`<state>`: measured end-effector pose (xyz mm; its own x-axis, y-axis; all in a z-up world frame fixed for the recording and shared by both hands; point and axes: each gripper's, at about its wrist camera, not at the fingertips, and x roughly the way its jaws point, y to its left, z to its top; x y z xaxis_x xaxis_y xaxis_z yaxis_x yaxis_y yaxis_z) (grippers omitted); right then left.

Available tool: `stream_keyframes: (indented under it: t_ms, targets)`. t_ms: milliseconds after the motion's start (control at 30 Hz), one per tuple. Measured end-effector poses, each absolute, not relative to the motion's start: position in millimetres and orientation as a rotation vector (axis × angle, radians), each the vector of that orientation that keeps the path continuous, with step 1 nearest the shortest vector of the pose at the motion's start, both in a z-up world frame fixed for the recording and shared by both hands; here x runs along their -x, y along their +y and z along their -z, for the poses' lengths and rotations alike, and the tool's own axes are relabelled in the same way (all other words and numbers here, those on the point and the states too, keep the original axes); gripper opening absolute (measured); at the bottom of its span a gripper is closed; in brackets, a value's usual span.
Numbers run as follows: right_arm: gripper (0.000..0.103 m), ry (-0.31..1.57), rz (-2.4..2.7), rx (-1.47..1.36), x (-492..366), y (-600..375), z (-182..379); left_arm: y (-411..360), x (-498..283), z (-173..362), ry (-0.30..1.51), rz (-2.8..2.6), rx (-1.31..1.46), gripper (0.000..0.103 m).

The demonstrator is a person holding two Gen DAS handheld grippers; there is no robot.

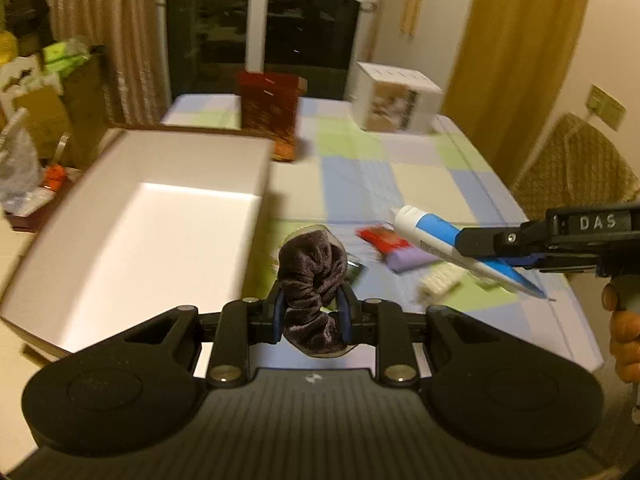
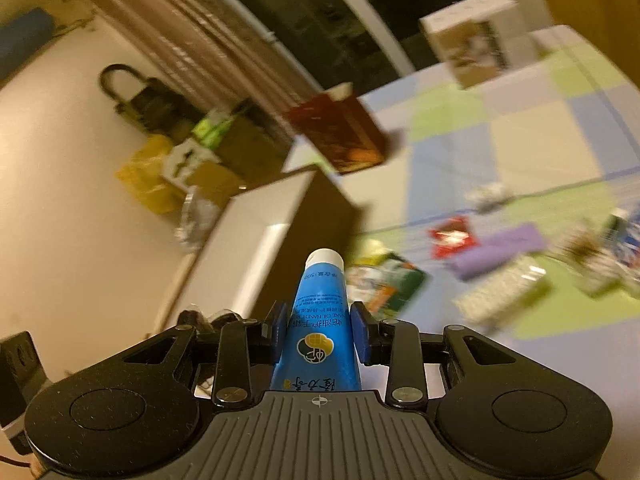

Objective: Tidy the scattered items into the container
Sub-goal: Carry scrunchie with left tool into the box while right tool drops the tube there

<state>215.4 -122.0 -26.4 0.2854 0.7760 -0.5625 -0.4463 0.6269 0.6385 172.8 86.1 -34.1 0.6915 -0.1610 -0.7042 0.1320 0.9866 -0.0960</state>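
In the left wrist view, the left claw (image 1: 311, 312) is clenched on a dark velvet scrunchie (image 1: 314, 280), pinched at its middle so the soft loop bulges above and below the pads rather than slipping out. Ahead and to the left of this claw lies the white open box (image 1: 100, 248), its floor bare; the claw hangs just off its near right wall, so the drop looks like a short carry leftward. Off to the right, the right claw (image 1: 480, 252) grips a blue tube (image 1: 436, 236) cap-forward, above a red packet (image 1: 382, 238) and a purple packet (image 1: 410, 260) on the checked tablecloth (image 1: 420, 176)

In the right wrist view, the right claw (image 2: 318, 330) clamps the tube (image 2: 320, 320) across its flat body, cap (image 2: 325, 258) pointing ahead toward the box (image 2: 256, 240), which sits ahead and left. Blurred packets lie to the right on the cloth
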Motion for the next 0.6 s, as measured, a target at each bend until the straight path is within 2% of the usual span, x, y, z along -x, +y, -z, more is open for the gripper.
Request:
stream_keyframes:
  t_ms: [400,600]
  targets:
    - [0.036,1.072,-1.035,-0.436,-233,16,27,182,-201,30,0.834,0.022,0.019,0.022]
    - [0.036,1.094,-1.045,-0.307,-245,79,38,215,-220,50,0.9,0.002,0.029,0.022]
